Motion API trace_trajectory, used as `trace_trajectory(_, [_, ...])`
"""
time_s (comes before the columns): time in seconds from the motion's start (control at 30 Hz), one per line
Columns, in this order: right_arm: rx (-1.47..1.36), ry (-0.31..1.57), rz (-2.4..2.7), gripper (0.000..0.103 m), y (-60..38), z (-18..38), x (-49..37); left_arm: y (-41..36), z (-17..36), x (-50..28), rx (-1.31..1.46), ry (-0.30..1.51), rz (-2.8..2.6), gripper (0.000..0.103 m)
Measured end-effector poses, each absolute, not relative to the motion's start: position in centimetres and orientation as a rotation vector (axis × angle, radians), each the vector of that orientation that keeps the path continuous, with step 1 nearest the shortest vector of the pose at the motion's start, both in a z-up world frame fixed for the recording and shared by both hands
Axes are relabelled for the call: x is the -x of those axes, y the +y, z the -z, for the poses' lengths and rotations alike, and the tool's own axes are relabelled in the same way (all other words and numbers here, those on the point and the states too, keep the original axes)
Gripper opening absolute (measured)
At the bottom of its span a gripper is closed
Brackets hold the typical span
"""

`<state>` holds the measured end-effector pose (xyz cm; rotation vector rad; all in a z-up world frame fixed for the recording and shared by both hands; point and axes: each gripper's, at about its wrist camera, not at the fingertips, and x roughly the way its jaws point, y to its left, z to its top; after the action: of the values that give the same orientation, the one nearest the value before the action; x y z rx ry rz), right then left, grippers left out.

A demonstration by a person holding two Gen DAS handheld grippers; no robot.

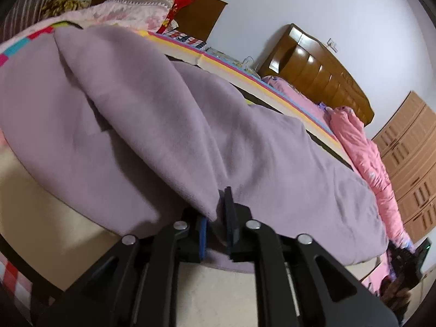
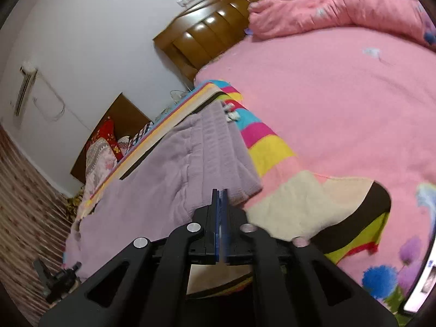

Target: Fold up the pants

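The lilac fleece pants (image 1: 163,125) lie on the bed, on a pink patterned blanket (image 2: 340,109). In the left wrist view their long axis runs from the upper left, by the pillows (image 1: 152,2), down to the lower right beside a rolled pink quilt (image 1: 368,152). One layer of the fabric is raised in a long fold that slopes down into the left gripper (image 1: 218,218). In the right wrist view the same garment stretches from its ribbed waistband (image 2: 218,141), near the striped part of the blanket, away to the lower left, where the black tips of the other gripper show at the far end.

The left gripper points downward at the bed, and its jaws are pressed on the edge of that raised fold, so the cloth hangs tented from them. The right gripper (image 2: 220,212) also tilts down toward the bed, just short of the waistband edge. Its two blue pads (image 2: 216,218) meet face to face, and I cannot make out any cloth between them; the waistband lies just beyond the tips.

A wooden headboard (image 2: 207,32) stands behind the bed, against a white wall.
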<state>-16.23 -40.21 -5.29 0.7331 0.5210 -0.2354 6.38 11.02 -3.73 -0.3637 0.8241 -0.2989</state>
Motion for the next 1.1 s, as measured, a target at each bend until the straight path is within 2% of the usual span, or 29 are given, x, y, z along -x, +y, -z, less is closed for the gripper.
trace_trajectory(0.07, [-0.720,0.486,0.211,0.011,-39.1,3.8,16.0,11.2,3.9,-6.4,0.386,0.818,0.300,0.016])
trace_trajectory(0.1, [-0.705,0.462,0.187,0.019,-38.4,3.0,15.7,11.1,3.9,-6.2,0.390,0.812,0.298,0.017])
trace_trajectory(0.17, [-0.655,0.446,0.150,0.063,-36.5,1.9,14.6,10.9,3.8,-6.2,0.376,0.812,0.292,0.020])
trace_trajectory(0.2, [-0.616,0.437,0.124,0.098,-35.3,1.4,13.8,10.8,3.7,-6.2,0.375,0.814,0.290,0.022])
trace_trajectory(0.33, [-0.471,0.466,0.059,0.096,-30.9,1.1,10.7,10.8,3.7,-6.0,0.383,0.823,0.286,0.023])
trace_trajectory(0.4, [-0.441,0.501,0.018,0.095,-29.7,1.6,9.4,10.9,3.5,-6.0,0.385,0.827,0.293,0.030])
trace_trajectory(0.43, [-0.434,0.519,0.005,0.095,-29.3,1.9,9.0,11.0,3.4,-6.0,0.384,0.826,0.298,0.041])
trace_trajectory(0.47, [-0.426,0.553,0.009,0.095,-29.2,2.6,8.4,11.1,3.2,-5.8,0.383,0.820,0.296,0.056])
trace_trajectory(0.53, [-0.438,0.606,0.037,0.094,-29.6,3.8,8.3,11.6,2.5,-5.4,0.376,0.798,0.258,0.072])
trace_trajectory(0.57, [-0.458,0.620,0.039,0.092,-30.1,4.5,8.5,12.1,2.1,-5.2,0.383,0.782,0.249,0.076])
trace_trajectory(0.73, [-0.482,0.620,-0.017,0.093,-31.1,5.3,9.3,15.7,0.6,-4.9,0.440,0.725,0.188,0.086])
trace_trajectory(0.8, [-0.439,0.637,-0.011,0.098,-30.4,5.3,9.0,18.3,0.6,-4.8,0.498,0.707,0.139,0.086])
trace_trajectory(0.93, [-0.253,0.684,0.068,0.099,-27.8,5.7,8.2,22.9,1.3,-4.8,0.615,0.693,0.072,0.086])
trace_trajectory(1.1, [-0.245,0.701,0.090,0.099,-27.7,5.8,7.7,27.5,1.5,-4.7,0.680,0.630,0.000,0.086])
